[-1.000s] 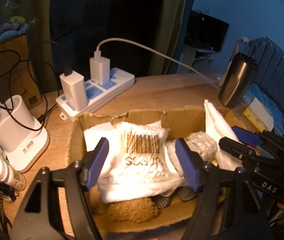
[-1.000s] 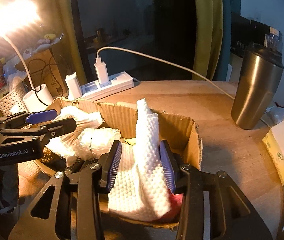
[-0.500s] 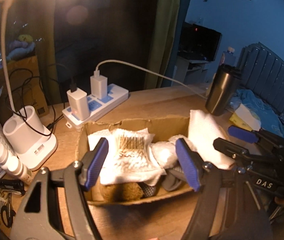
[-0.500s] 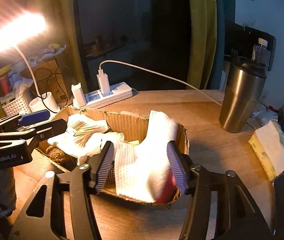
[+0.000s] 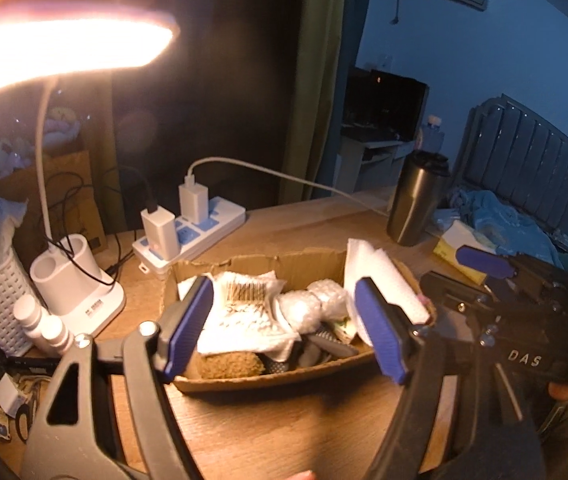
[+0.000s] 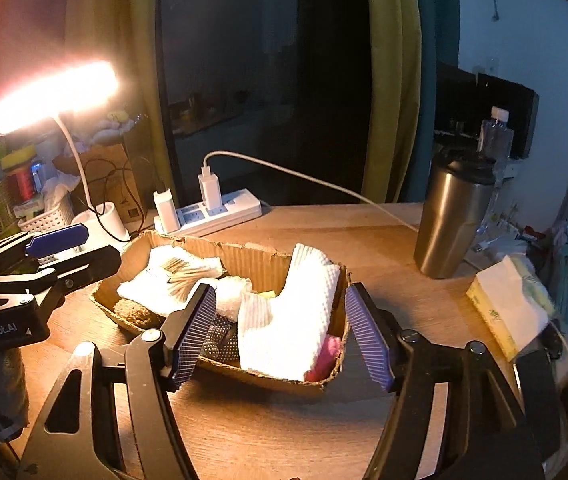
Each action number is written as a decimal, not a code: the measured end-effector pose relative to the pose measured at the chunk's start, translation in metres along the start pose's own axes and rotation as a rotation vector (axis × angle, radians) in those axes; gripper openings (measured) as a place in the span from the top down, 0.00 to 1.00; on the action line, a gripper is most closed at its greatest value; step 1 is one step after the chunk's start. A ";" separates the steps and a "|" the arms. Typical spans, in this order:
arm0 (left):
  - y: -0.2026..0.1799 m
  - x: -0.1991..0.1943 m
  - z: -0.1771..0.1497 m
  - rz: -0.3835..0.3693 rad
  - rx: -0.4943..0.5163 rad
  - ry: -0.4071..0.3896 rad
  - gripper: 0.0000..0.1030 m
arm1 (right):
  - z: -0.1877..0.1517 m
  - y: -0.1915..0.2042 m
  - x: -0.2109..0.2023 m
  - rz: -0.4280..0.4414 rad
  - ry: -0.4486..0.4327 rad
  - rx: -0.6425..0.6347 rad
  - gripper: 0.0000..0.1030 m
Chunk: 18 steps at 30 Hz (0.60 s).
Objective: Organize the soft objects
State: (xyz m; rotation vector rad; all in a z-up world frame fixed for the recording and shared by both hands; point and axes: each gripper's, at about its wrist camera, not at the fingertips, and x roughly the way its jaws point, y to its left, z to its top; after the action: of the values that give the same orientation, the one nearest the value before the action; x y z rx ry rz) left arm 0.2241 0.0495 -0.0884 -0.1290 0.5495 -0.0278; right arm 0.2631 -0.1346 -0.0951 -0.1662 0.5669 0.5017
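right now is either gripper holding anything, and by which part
Nothing is held: the left gripper and right gripper are both open above the cardboard box.

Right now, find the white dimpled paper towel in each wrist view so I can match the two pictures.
Left wrist view: the white dimpled paper towel stands at the right end of the cardboard box, right of centre.
Right wrist view: the towel drapes over the box's near right end, centre frame.
Shared landmark: the steel tumbler on the table, beyond the box to the right.
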 end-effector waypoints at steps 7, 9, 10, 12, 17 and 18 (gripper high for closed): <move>-0.009 -0.028 0.002 -0.005 0.016 -0.053 0.27 | 0.003 0.002 -0.031 -0.015 -0.052 -0.001 0.32; -0.012 -0.037 0.002 -0.008 0.021 -0.068 0.27 | 0.003 0.004 -0.041 -0.020 -0.066 -0.002 0.32; -0.013 -0.041 0.002 -0.012 0.024 -0.076 0.27 | 0.003 0.004 -0.045 -0.022 -0.073 -0.002 0.32; -0.017 -0.050 0.002 -0.017 0.031 -0.091 0.27 | 0.003 0.006 -0.054 -0.026 -0.085 -0.005 0.32; -0.025 -0.073 0.001 -0.021 0.043 -0.131 0.27 | 0.003 0.010 -0.076 -0.035 -0.115 -0.015 0.32; -0.027 -0.077 0.001 -0.023 0.043 -0.137 0.27 | 0.003 0.011 -0.082 -0.037 -0.123 -0.017 0.32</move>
State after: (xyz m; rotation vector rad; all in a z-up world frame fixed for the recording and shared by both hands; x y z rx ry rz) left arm 0.1589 0.0277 -0.0440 -0.0944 0.4103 -0.0524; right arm 0.1997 -0.1580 -0.0480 -0.1603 0.4389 0.4770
